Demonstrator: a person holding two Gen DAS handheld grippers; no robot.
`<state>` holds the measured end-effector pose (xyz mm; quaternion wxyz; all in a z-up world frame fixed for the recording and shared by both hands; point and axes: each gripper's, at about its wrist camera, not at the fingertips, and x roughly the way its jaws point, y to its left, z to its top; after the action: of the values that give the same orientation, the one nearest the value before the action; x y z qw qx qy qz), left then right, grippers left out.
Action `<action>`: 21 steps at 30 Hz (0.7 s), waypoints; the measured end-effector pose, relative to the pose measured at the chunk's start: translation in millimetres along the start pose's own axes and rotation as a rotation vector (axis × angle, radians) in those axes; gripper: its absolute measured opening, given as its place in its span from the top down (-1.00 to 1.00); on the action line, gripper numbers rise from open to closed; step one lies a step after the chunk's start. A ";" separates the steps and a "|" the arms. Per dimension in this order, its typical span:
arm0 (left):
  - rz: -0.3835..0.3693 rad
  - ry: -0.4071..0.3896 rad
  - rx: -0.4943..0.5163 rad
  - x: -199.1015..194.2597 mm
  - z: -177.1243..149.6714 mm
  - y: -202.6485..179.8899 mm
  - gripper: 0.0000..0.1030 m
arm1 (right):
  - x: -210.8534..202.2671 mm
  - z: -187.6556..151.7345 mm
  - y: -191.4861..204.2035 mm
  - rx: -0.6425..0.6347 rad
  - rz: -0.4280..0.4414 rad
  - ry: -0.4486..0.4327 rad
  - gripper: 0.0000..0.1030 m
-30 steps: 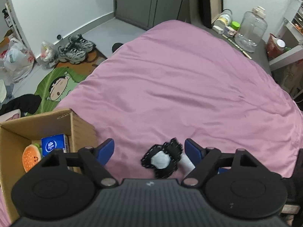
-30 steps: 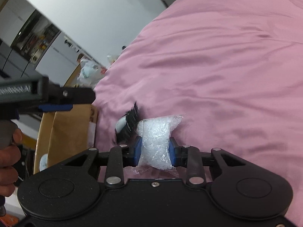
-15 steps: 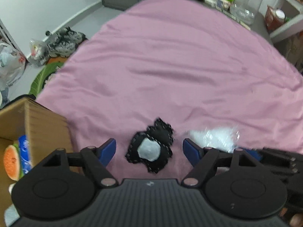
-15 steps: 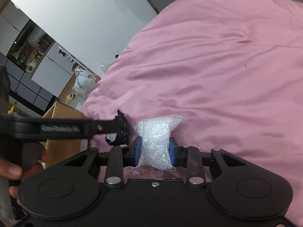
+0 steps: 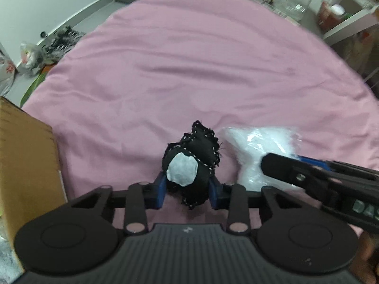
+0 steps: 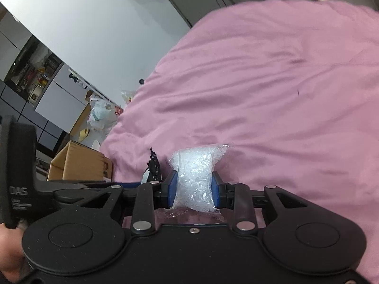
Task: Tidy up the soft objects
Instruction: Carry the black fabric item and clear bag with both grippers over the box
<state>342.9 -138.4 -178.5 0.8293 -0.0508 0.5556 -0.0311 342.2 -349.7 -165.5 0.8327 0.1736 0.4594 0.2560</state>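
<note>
I hold a hand-held gripper in each hand, and both are low over the pink bed.

My left hand-held gripper is pinching a black cloth toy with a white patch on it. The two blue pads press on its sides, down near its bottom end. The top of the toy sticks up past the pads. It looks soft and squashy, so I think it weighs almost nothing. The frayed edges look loose, so I would hold the fat middle and not the edge.

My right hand-held gripper is pinching a clear bag of little white beads. The pads squeeze it across the middle, and it bulges a bit above them. I think the bag is light and floppy. The plastic looks slippery and thin, so a hard squeeze might pop it and spill beads. A loose flap hangs below the pads, and that is not a good spot to grab.

The toy and the bag are right beside each other, just above the bed.

A brown cardboard box sits at the left, at the edge of the bed. I think the soft things go in there next.
</note>
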 end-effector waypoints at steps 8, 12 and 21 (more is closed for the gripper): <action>-0.060 -0.106 -0.004 -62.3 -13.0 8.2 0.35 | -16.1 -2.5 33.5 -0.051 -0.008 -0.060 0.43; -0.071 -0.130 -0.019 -82.1 -21.0 17.3 0.35 | -26.1 -4.6 48.7 -0.080 -0.014 -0.086 0.43; -0.101 -0.202 -0.056 -126.8 -37.1 46.7 0.35 | -37.5 -7.7 87.2 -0.123 -0.016 -0.134 0.43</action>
<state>260.1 -80.2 -81.6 0.8767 -0.1050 0.4665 -0.0520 295.6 -300.7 -98.4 0.8727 0.1349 0.3873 0.2649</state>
